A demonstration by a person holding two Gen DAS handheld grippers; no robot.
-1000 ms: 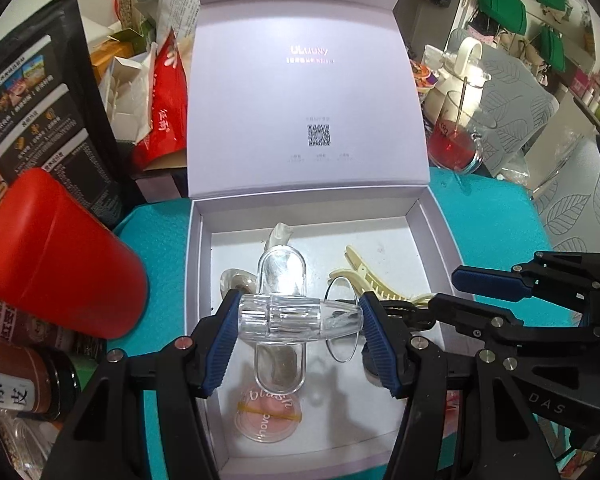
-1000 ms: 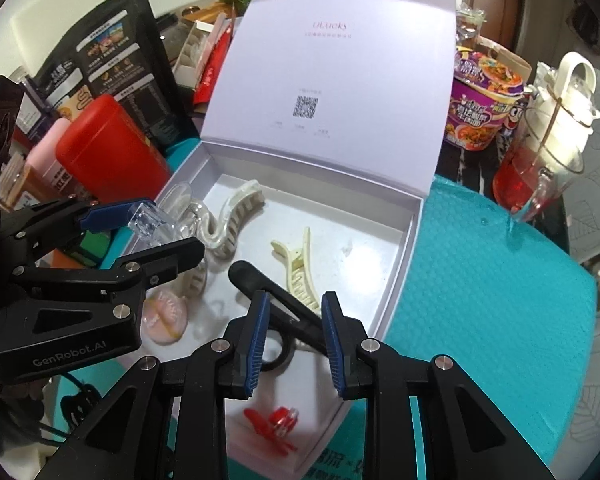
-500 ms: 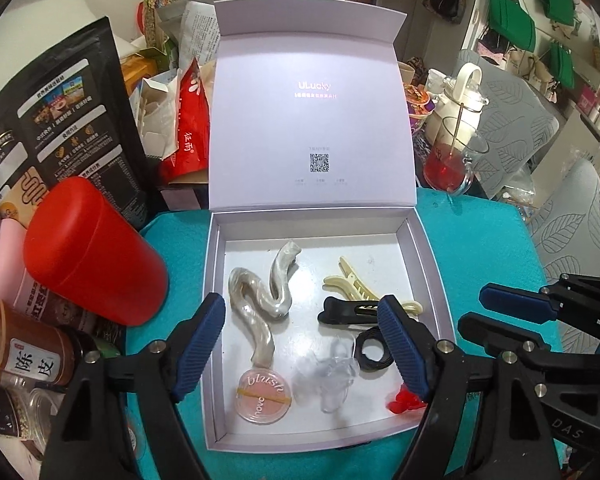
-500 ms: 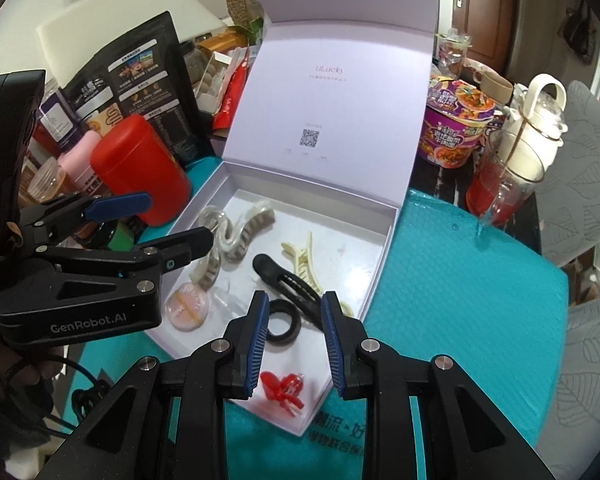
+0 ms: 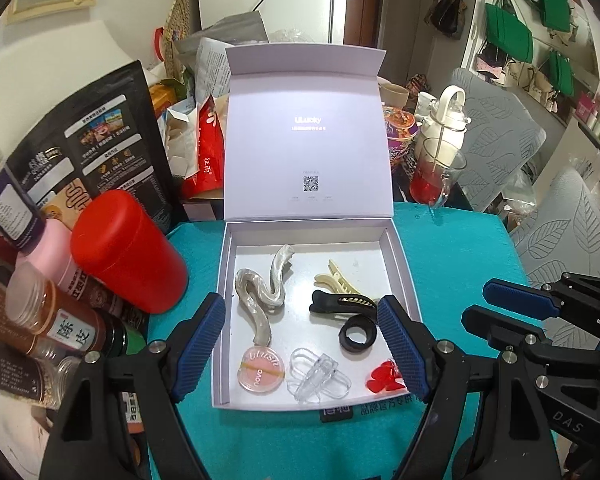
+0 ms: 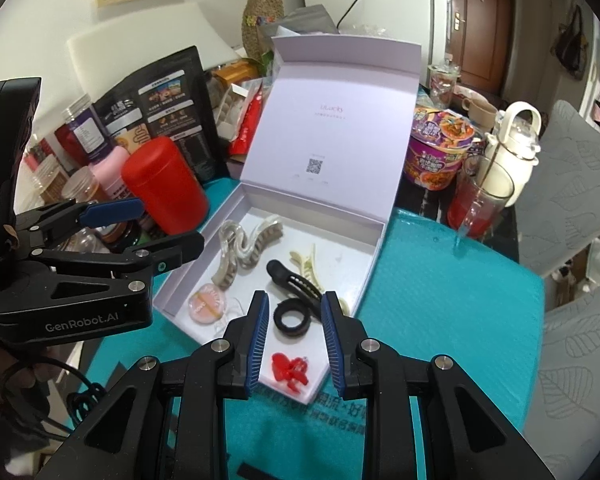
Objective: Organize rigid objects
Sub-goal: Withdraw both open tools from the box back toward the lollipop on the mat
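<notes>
An open lilac box (image 5: 223, 320) on the teal mat holds a clear claw clip (image 5: 318, 374), a pink blush compact (image 5: 260, 368), a black ring (image 5: 357, 334), a black clip (image 5: 340, 303), a cream clip (image 5: 336, 280), a pearly wavy clip (image 5: 260, 292) and a red clip (image 5: 384, 378). My left gripper (image 5: 300, 304) hangs open above the box's front half with nothing in it. The right gripper (image 6: 295, 298) hovers over the black ring (image 6: 292, 318) and red clip (image 6: 290, 370), its jaws a narrow gap apart and empty.
The box lid (image 5: 308, 140) stands upright behind. A red canister (image 5: 128, 252), spice jars (image 5: 40, 320) and a black bag (image 5: 88, 152) crowd the left. A glass of red drink (image 5: 436, 176) and a noodle cup (image 6: 440, 148) stand at the back right. Teal mat (image 5: 452, 248) lies right of the box.
The left gripper opened and let the clear clip drop into the box's front. Both grippers rose and drew back from the box.
</notes>
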